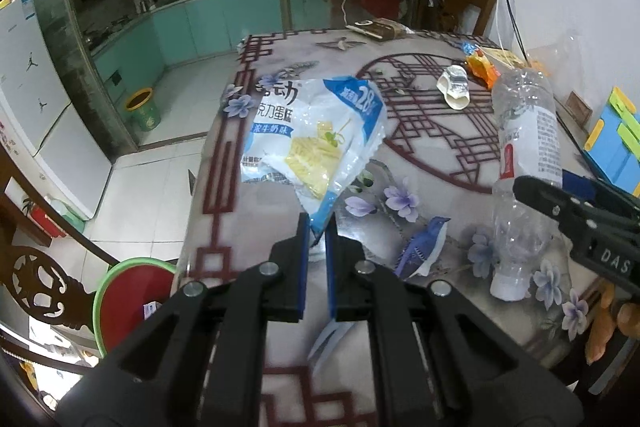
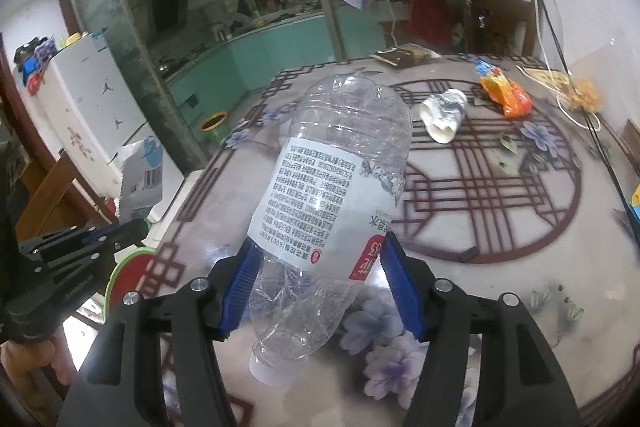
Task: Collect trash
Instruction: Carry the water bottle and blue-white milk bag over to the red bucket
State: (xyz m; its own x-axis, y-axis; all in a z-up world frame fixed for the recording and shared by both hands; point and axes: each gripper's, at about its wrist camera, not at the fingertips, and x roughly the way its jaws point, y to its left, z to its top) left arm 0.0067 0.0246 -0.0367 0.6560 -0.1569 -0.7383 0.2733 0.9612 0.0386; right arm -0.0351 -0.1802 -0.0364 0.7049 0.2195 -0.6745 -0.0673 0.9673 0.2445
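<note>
Above the patterned table, our left gripper pinched the snack wrapper tight while our right gripper clamped the empty bottle half-wide, both lifted clear for binning.

the lower corner of the snack bag vanishes between the blue pads of the left tool, so the pinched part is unseen. the right tool covers a band of the clear bottle, whose small label print is unreadable. the red basin (green-rimmed) is half hidden behind the tabletop edge. the blue-and-green box is cut off at the right edge. the far kitchen clutter is too small to tell.
</note>
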